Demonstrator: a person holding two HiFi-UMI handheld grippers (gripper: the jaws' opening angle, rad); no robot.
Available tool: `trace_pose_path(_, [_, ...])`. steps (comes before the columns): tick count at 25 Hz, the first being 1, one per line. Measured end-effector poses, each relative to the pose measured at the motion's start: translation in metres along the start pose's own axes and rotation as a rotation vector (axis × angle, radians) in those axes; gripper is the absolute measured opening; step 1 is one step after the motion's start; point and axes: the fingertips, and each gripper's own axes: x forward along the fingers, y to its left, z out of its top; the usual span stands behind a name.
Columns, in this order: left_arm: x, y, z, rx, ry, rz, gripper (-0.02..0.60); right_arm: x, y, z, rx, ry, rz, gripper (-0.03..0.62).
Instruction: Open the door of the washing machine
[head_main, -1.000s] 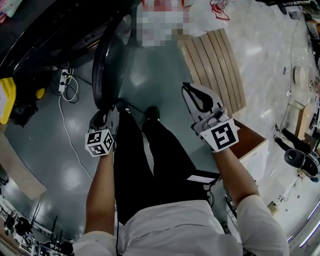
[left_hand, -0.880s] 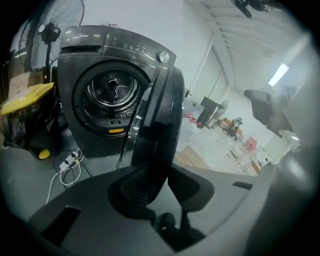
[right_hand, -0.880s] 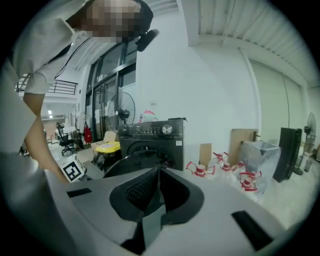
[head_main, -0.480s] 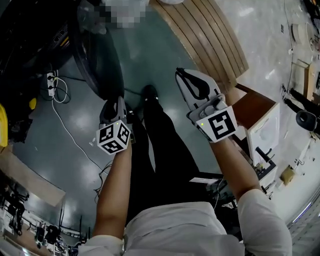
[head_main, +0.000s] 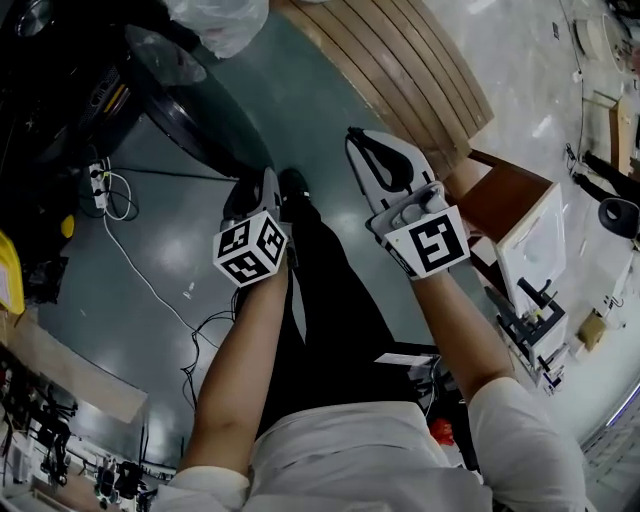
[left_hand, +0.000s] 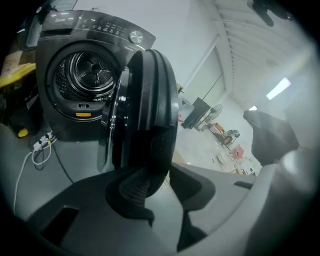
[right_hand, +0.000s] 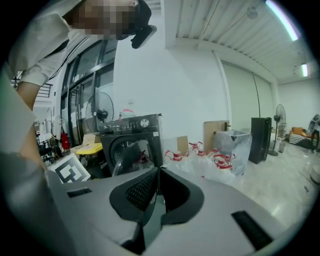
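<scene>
Door (left_hand: 150, 95), round, black and glass-fronted, hangs swung wide open from the dark grey front-loading washing machine (left_hand: 82, 75) at ten o'clock. Left tool (left_hand: 161, 167) has just been opening its jaws, which stand apart and grip nothing, the door's rim just beyond them at twelve o'clock. Right tool (right_hand: 159, 170) is closed and empty.

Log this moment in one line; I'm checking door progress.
door: open | left claw: jaws just opening, nothing between, door just ahead | right claw: shut, empty
</scene>
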Motion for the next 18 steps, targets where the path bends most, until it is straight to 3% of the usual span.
trace_pose_path(8, [0.051,-0.068,0.029,0.009,0.034,-0.134,0.126,-0.042,-0.041,-0.001,0.03,0.012,-0.085,0.04])
trace_pose_path(12, [0.079,-0.094,0.031,-0.043,0.059,-0.213,0.106,-0.069,-0.045,-0.023,0.071,0.02,-0.148,0.04])
trace_pose_path(14, [0.091,-0.115,0.037,-0.035,0.082,-0.301,0.106,-0.08,-0.044,-0.025,0.077,0.019,-0.165,0.04])
trace_pose_path(16, [0.098,-0.142,0.04,-0.046,0.14,-0.444,0.173,-0.087,-0.042,-0.021,0.072,0.013,-0.171,0.04])
trace_pose_path(18, [0.093,-0.161,0.043,-0.068,0.191,-0.576,0.182,-0.089,-0.042,-0.015,0.069,0.006,-0.173,0.04])
